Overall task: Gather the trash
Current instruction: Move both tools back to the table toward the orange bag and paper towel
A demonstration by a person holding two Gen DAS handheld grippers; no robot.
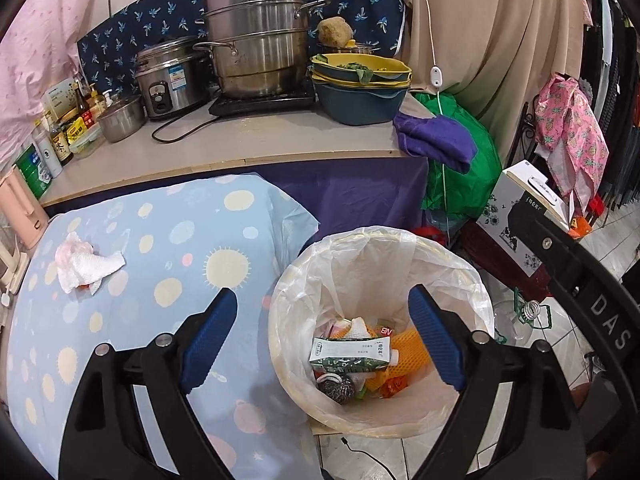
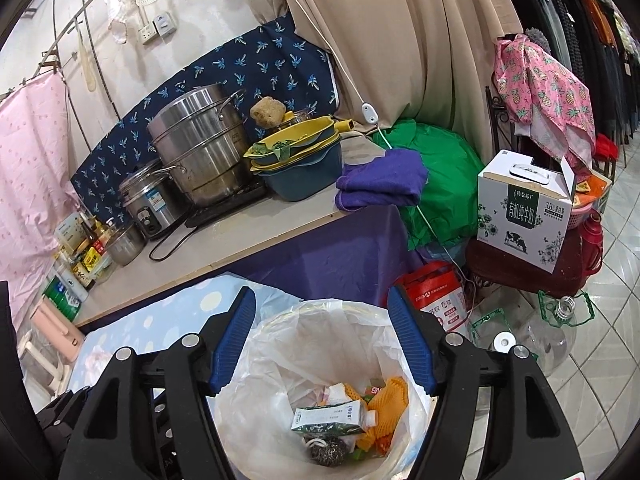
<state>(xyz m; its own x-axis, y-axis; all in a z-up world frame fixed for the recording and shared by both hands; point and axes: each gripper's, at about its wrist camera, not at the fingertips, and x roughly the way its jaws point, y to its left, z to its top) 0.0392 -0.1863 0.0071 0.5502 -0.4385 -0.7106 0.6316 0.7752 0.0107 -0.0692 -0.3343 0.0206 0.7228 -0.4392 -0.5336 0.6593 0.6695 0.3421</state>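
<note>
- The worktop (image 1: 248,148) runs along the back and carries a stacked steel steamer pot (image 1: 256,36) on a black induction plate, a rice cooker (image 1: 168,76) with a blue-and-white label too small to read, stacked yellow and blue basins (image 1: 360,84) and a folded purple cloth (image 1: 436,138) at its right end.
- A low table under a light-blue cloth (image 1: 160,280) printed with suns and dots stands in front of the worktop, just beside the bin.
- The trash bin (image 1: 296,280), lined with a translucent bag, stands on the tiled floor at the table's right edge.
- A white carton box (image 2: 524,216) with a carry handle sits right of the bin, printed with a cow, floral patterns, Chinese characters and "3.8".
- The left tool (image 1: 322,336) hangs above the bin's near-left rim, its blue-padded jaws spread wide and holding nothing.
- The right tool (image 2: 322,338) hangs directly above the bin opening, jaws also spread and empty; the letters "DAS" show on its black body in the left wrist view.
- A crumpled white tissue (image 1: 86,266) with pink staining lies on the table cloth, well apart from the bin.
- A green-and-white milk carton (image 2: 332,420) lies inside the bin on orange foam netting (image 2: 390,402); its Chinese print is too small to read.
- A steel scouring ball (image 2: 328,450) lies in the bin, touching the carton's lower edge.
</note>
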